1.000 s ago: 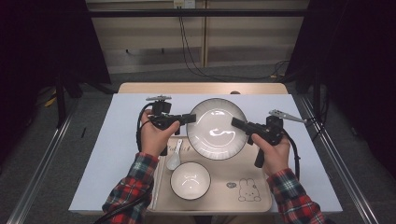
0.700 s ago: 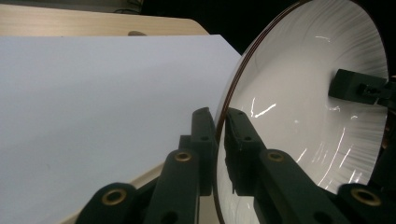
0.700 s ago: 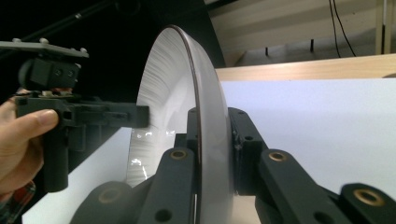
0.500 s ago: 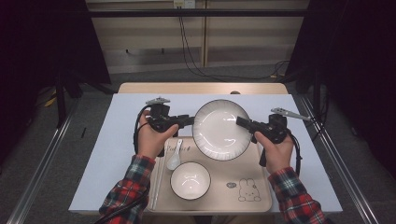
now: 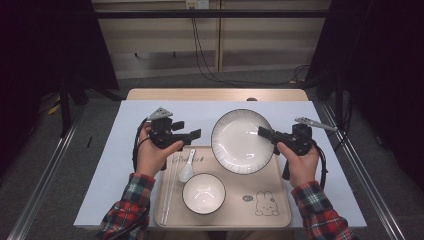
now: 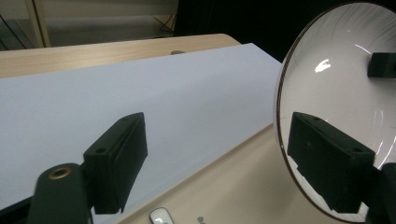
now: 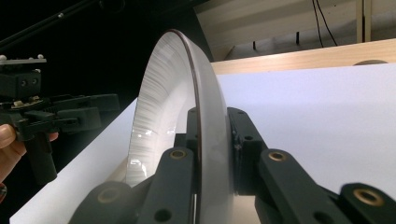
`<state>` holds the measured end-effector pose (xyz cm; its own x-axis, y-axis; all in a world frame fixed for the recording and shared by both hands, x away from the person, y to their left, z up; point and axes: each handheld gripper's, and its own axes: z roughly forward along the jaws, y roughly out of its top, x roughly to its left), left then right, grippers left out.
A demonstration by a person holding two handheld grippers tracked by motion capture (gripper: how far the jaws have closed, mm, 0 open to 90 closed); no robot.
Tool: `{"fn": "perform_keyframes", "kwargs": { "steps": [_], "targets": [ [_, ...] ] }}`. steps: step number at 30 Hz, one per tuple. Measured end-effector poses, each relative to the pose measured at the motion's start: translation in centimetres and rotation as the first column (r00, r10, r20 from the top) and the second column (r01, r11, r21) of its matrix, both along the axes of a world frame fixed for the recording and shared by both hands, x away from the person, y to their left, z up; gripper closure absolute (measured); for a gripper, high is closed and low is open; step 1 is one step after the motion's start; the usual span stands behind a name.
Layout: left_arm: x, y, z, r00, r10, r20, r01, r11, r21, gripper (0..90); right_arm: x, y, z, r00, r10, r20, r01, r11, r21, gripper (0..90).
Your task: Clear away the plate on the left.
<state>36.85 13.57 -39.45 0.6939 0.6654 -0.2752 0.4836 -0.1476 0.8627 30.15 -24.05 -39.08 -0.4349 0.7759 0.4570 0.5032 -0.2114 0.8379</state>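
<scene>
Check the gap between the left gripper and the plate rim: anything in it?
Nothing visible. The left gripper, jaws just opened, stands off the plate, with bare white table cover and tray between them. The spoon lies lower on the tray. The right gripper clamps the far rim.

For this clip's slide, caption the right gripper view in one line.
Right gripper clamps the white plate's rim above the white sheet.

Your white plate (image 5: 242, 141) has a thin dark rim; it's tilted over the tray's (image 5: 280, 200) far end; one edge is clamped.
</scene>
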Motion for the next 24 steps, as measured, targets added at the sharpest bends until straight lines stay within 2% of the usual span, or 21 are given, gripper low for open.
{"fn": "perform_keyframes", "kwargs": {
  "steps": [3, 14, 19, 21, 24],
  "targets": [
    [-0.3, 0.9, -0.4, 0.9998, 0.021, -0.002, -0.021, 0.9995, 0.025, 15.6, -0.1, -0.2, -0.2, 0.9999, 0.002, -0.01, -0.002, 1.0, 0.008, 80.6],
    [-1.4, 3.9, -1.5, 0.9972, 0.075, -0.007, -0.075, 0.9968, 0.028, 13.1, -0.1, -0.8, -1.5, 0.9986, -0.011, -0.052, 0.009, 0.9996, -0.025, 80.6],
    [-2.0, 4.7, -1.7, 0.9963, 0.086, 0.012, -0.086, 0.9954, 0.042, 12.8, -0.2, -1.1, -2.0, 0.9978, -0.016, -0.065, 0.014, 0.9994, -0.031, 80.5],
    [-2.2, 5.0, -1.6, 0.9948, 0.097, 0.032, -0.098, 0.9946, 0.035, 12.7, -0.3, -1.1, -2.2, 0.9972, -0.016, -0.074, 0.014, 0.9994, -0.03, 80.5],
    [-2.5, 5.4, -1.7, 0.9945, 0.099, 0.035, -0.099, 0.9947, 0.024, 12.6, -0.4, -1.5, -2.5, 0.9967, -0.023, -0.078, 0.021, 0.9994, -0.027, 80.5]
  ]
}}
